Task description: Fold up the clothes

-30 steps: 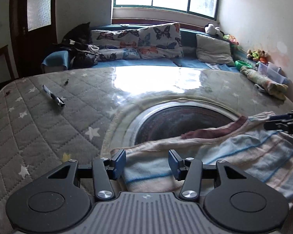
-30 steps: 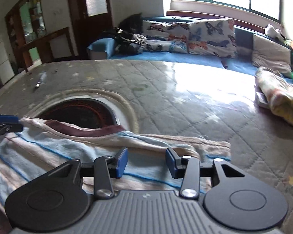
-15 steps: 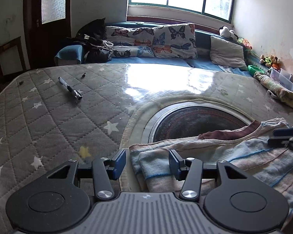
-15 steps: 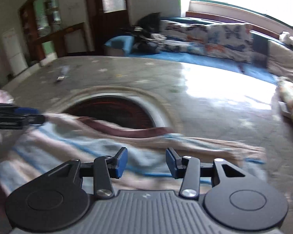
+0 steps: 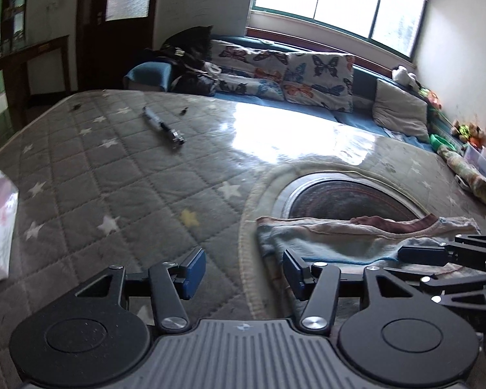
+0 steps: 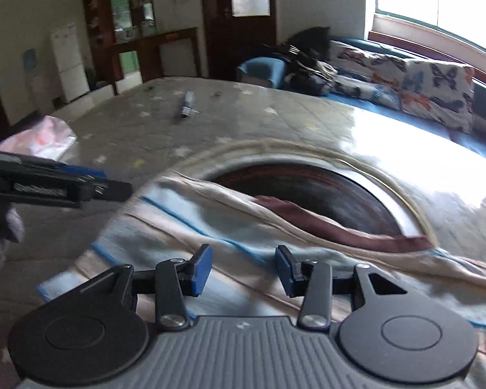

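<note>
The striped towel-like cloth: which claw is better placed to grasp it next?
Probably the right claw: its open fingers hang over the striped towel-like cloth. The left claw, opening, is mostly over the grey quilted cover.

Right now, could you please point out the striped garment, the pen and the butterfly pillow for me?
striped garment [image 6: 210,223]: right wrist view, on its pale blue middle.
pen [image 5: 163,127]: left wrist view, on the barrel.
butterfly pillow [image 5: 320,81]: left wrist view, on its patterned front.

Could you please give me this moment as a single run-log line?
task: fold clothes | striped garment: folded, flat on quilted mat | left gripper: opening, empty, beside garment edge | right gripper: open, empty, over garment
</note>
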The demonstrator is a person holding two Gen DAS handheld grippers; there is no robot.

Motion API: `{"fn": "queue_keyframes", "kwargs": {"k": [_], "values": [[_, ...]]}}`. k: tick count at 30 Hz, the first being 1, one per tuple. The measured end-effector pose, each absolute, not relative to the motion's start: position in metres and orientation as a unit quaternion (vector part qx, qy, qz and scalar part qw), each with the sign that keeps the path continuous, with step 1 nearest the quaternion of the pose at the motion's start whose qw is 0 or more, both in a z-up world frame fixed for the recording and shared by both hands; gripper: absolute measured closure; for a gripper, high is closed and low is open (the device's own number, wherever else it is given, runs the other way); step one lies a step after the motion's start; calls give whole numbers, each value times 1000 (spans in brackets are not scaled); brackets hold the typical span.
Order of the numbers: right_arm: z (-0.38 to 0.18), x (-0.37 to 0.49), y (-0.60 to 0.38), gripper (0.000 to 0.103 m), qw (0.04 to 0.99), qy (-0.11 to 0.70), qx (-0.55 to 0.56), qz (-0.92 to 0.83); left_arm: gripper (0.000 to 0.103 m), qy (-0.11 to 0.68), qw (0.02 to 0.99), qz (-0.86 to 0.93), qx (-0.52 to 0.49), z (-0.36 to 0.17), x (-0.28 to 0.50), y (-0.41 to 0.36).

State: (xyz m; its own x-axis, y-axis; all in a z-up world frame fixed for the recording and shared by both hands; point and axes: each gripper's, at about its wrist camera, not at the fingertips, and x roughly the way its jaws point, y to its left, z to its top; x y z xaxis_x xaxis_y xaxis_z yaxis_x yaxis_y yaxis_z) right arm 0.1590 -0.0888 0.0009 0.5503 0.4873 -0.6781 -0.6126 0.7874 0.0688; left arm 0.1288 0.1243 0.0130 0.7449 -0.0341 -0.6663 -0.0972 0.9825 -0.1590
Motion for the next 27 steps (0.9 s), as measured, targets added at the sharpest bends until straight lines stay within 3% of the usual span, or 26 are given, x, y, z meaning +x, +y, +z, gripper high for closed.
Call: {"fn": "queue_keyframes", "kwargs": {"k": [9,15,20,27], "values": [[-1,139,-54,59,858,349,-121,356,43,360,923,20,-135,16,117,137],[21,102,-61,57,842,331,-141,401,32,358,921,27,-148,19,110,143],[22,59,-50,56,807,323,-178,461,16,362,919,35,-156,20,105,144],[5,31,-23,59,802,303,-227,463,9,371,912,33,-171,19,100,141]]}}
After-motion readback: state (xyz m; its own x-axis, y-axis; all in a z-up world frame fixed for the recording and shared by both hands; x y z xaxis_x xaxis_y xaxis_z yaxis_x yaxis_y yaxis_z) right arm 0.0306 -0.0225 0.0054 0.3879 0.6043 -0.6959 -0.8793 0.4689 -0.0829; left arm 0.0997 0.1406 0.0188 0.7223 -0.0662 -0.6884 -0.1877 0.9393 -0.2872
